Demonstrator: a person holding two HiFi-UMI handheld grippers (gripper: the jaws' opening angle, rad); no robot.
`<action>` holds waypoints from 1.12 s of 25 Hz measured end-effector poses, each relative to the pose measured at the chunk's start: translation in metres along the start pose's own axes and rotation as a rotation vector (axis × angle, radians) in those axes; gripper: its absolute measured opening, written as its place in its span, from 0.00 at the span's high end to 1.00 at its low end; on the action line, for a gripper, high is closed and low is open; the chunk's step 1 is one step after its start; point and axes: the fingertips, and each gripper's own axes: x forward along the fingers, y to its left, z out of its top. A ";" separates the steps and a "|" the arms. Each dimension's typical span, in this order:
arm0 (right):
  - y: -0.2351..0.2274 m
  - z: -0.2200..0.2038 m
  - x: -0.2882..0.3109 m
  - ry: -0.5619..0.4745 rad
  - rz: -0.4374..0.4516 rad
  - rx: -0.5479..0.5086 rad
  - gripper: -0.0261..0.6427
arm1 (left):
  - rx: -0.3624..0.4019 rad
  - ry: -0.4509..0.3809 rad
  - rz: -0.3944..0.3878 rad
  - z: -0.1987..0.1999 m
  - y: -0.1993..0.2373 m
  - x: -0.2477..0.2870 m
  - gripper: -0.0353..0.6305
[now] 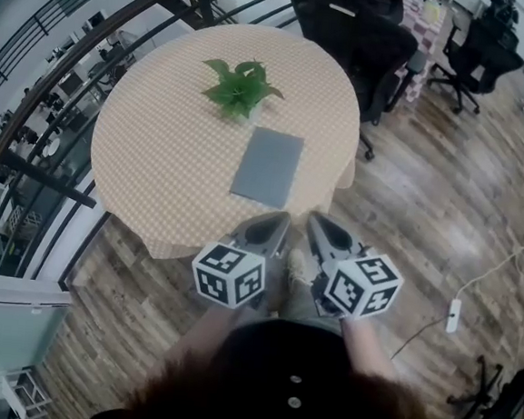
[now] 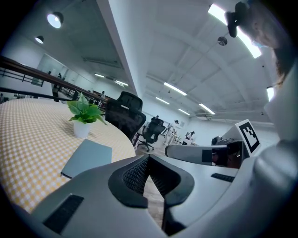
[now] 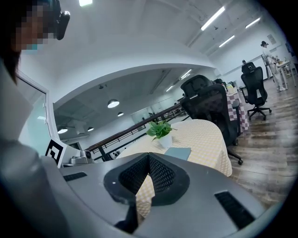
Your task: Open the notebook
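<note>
Notebook, grey-blue, flat, closed (image 1: 267, 167). Head view: it lies on the round yellow-checked desk (image 1: 148, 162), just nearer than the green potted plant (image 1: 241, 88). Left gripper (image 1: 275, 222) and right gripper (image 1: 320, 223) are nearer still, clear of the notebook.
Left gripper view: jaws together, empty.
Right gripper view: jaws together, empty.

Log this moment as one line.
notebook: closed, flat on table, near plant | left gripper: shut, empty, clear of notebook | right gripper: shut, empty, clear of notebook | opening: not begun

Head view overhead; other two low, level, toward shared table (image 1: 158, 149).
</note>
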 end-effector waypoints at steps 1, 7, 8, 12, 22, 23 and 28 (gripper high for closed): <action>-0.005 0.006 0.006 0.004 0.005 0.000 0.94 | 0.000 0.001 0.011 0.005 0.005 0.006 0.93; -0.034 0.043 0.038 0.027 0.043 -0.030 0.94 | 0.009 0.008 0.087 0.036 0.030 0.043 0.93; -0.041 0.048 0.044 0.032 0.047 -0.034 0.94 | 0.013 0.014 0.101 0.039 0.034 0.050 0.93; -0.063 0.062 0.064 0.053 0.073 -0.053 0.94 | 0.022 0.031 0.153 0.044 0.050 0.076 0.93; -0.093 0.076 0.102 0.143 0.186 -0.035 0.94 | -0.052 0.017 0.221 0.060 0.073 0.120 0.93; -0.095 0.075 0.104 0.151 0.195 -0.030 0.94 | -0.062 0.016 0.224 0.059 0.073 0.122 0.93; -0.093 0.073 0.113 0.175 0.228 -0.012 0.94 | -0.063 0.040 0.275 0.056 0.082 0.116 0.93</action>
